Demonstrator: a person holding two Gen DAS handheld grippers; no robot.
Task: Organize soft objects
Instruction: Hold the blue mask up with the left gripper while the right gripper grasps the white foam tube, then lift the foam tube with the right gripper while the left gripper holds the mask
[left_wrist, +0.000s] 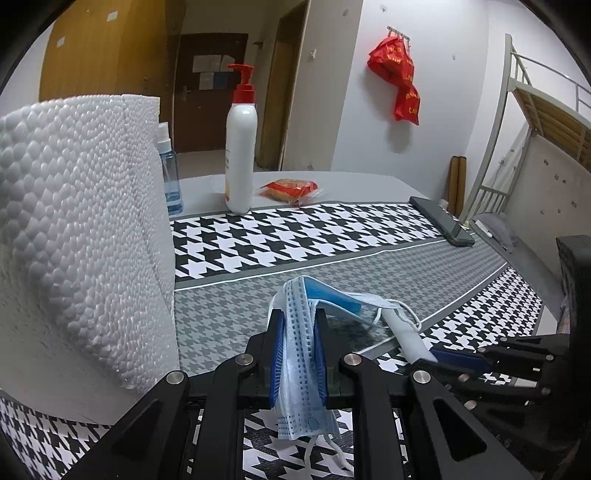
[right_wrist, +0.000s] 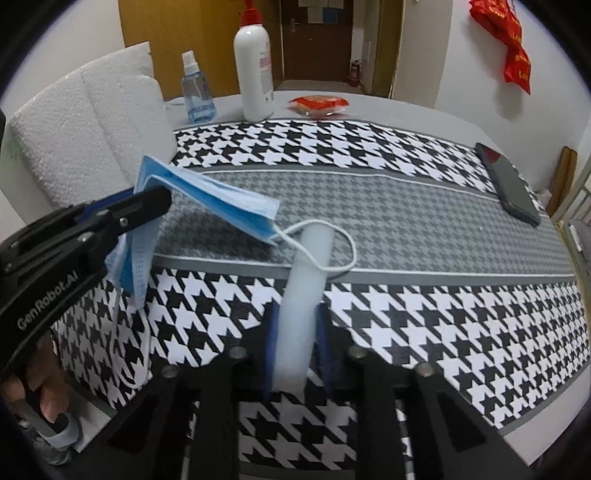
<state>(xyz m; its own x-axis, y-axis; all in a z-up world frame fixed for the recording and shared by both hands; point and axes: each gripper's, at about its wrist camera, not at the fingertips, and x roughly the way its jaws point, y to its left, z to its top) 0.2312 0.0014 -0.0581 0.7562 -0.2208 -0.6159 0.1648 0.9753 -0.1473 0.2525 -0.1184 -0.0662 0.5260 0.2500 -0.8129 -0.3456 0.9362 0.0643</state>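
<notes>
Jaws of left gripper (left_wrist: 298, 325) pinch face mask (left_wrist: 301, 354) fold, ends dangling

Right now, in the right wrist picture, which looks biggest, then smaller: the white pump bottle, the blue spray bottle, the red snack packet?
1. White pump bottle, the tallest, with its top cut off by the picture edge.
2. Blue spray bottle.
3. Red snack packet, flat and low.

All three sit at the table's far side, so nearness barely skews this.

A tall white embossed paper-towel roll (left_wrist: 81, 236) blocks nine o'clock; the houndstooth-clothed counter (left_wrist: 332, 236) lies open toward twelve.
</notes>
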